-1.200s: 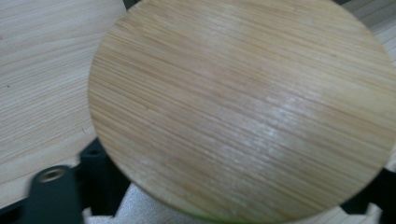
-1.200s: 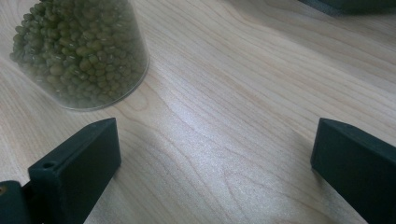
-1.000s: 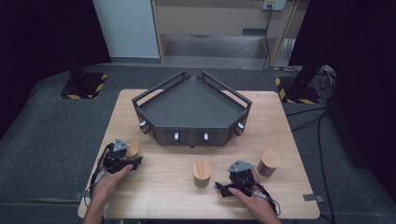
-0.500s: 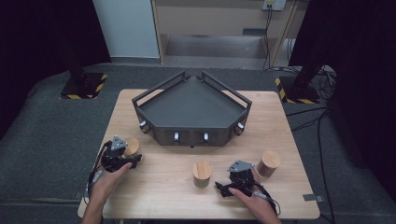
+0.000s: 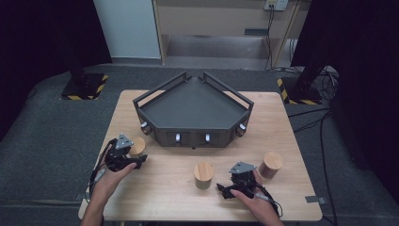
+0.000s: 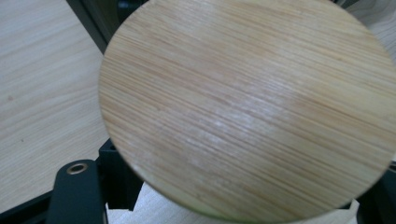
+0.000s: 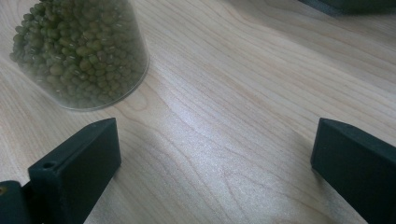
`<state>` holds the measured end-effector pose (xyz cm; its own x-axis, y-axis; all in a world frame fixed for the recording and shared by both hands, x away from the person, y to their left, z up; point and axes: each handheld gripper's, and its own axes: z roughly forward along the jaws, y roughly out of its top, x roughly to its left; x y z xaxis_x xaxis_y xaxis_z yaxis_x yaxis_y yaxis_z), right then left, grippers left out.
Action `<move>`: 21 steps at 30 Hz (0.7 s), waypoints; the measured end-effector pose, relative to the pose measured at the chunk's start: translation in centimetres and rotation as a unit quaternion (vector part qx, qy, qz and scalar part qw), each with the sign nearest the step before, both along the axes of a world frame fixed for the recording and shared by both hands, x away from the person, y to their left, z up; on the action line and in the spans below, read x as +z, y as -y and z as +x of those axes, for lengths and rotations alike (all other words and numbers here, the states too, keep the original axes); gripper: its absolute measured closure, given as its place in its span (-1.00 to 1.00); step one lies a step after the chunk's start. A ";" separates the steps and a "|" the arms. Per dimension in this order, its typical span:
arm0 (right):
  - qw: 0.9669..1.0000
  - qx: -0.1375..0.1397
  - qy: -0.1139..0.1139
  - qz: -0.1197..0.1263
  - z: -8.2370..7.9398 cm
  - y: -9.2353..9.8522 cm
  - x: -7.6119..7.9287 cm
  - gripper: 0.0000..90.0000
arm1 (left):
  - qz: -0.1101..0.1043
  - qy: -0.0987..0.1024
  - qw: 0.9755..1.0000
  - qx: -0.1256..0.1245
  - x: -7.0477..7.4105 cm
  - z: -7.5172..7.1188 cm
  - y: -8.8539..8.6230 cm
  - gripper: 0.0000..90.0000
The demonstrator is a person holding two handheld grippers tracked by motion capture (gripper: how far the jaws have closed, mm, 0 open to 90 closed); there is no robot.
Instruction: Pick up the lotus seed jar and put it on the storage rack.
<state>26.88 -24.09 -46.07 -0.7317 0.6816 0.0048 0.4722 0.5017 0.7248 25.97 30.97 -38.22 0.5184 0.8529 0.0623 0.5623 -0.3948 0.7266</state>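
Observation:
Three glass jars with round wooden lids stand on the table. The left jar (image 5: 138,145) sits between the jaws of my left gripper (image 5: 134,157); its lid (image 6: 243,107) looms close in the left gripper view, with one black finger (image 6: 77,196) low at the left and the other at the right edge, spread wide. The middle jar (image 5: 203,174), full of green beans (image 7: 79,51), stands just ahead and left of my right gripper (image 5: 226,189) (image 7: 217,140), which is open on bare wood. The third jar (image 5: 272,163) stands to the right of that gripper.
A dark five-sided tray (image 5: 193,113) with raised rails occupies the far middle of the wooden table (image 5: 291,141). Bare tabletop lies between the jars and along the front edge. Cables trail from both grippers toward the person.
My left gripper has crept slightly forward and right, closer around the left jar. The right gripper and the other jars have not moved.

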 end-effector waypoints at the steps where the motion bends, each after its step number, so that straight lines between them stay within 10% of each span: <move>1: 1.000 0.000 0.000 0.000 0.0 0.0 0.0 -0.96 | -0.001 0.000 1.000 -0.001 0.3 0.0 0.1 -0.47; 21: 1.000 0.000 0.000 0.000 0.0 0.0 0.0 -0.96 | 0.005 -0.004 1.000 -0.028 3.6 0.7 1.5 -0.46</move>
<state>26.89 -24.10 -46.07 -0.7323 0.6809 0.0042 0.4713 0.5024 0.7249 26.65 29.50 -34.62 0.5660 0.8217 0.0664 0.5446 -0.4331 0.7182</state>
